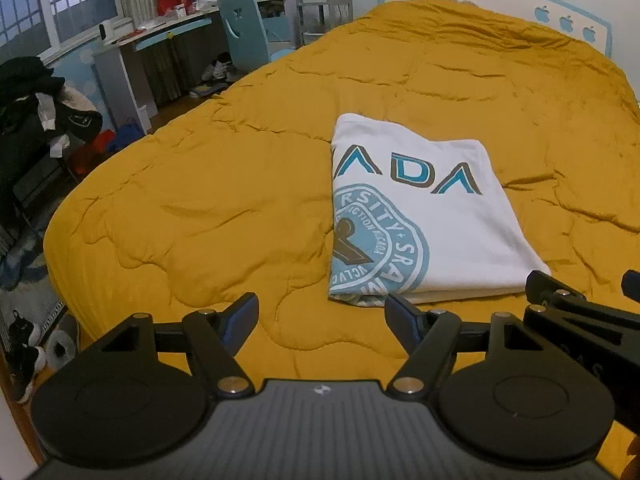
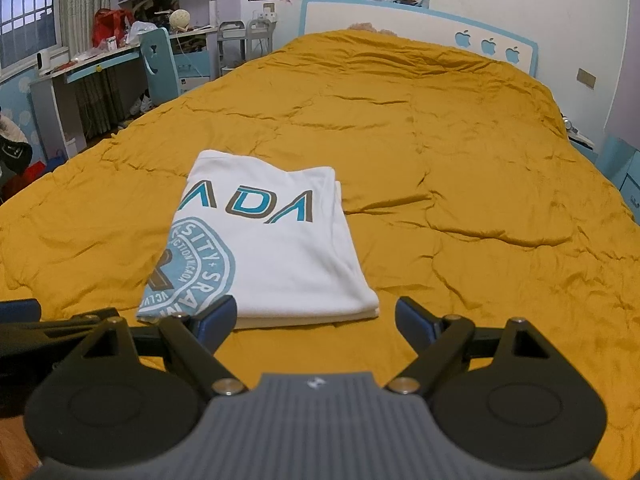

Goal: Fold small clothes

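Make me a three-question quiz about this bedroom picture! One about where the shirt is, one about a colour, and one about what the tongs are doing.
1. Where does the white T-shirt lie?
A. on the desk
B. on the bed's quilt
C. on the floor

2. What colour is the quilt?
A. mustard yellow
B. pink
C. green

3. How are the left tongs and right tongs?
A. both shut on the shirt
B. one open, one shut
C. both open, holding nothing

Answers:
1. B, the folded shirt rests flat on the quilt.
2. A, the cover is mustard yellow all over.
3. C, each pair's fingers stand wide apart with only quilt between them.
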